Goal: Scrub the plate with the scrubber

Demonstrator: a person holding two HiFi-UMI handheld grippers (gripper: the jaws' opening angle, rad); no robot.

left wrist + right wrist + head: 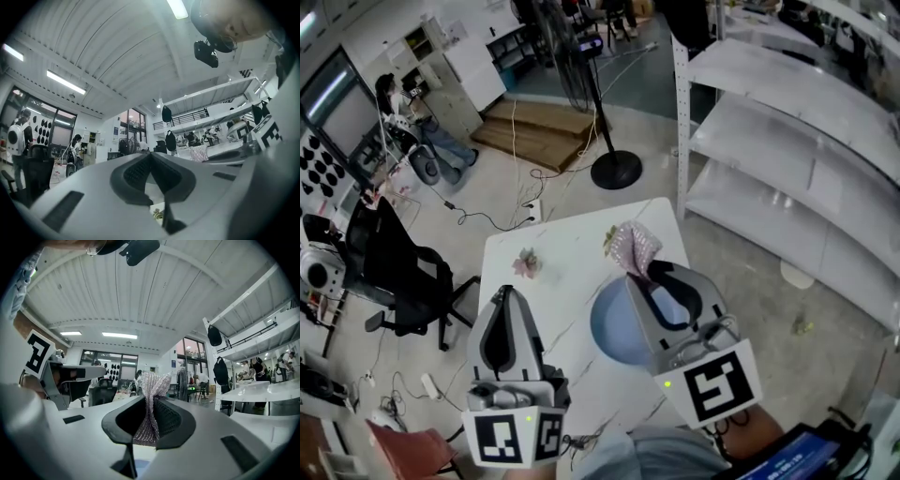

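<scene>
At frame centre, our right tongs [645,270] clamp a silvery-pink mesh scrubber [633,246] at the upper edge of the round pale-blue plate [609,330] on the white worktop [567,246]; lower left, our left tongs [505,292] are closed, empty.

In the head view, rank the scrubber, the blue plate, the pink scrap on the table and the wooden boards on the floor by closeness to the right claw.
1. scrubber: pinched in the right claw.
2. blue plate: just beneath it.
3. pink scrap: left side of the table.
4. wooden boards: well past the table's far edge.
</scene>
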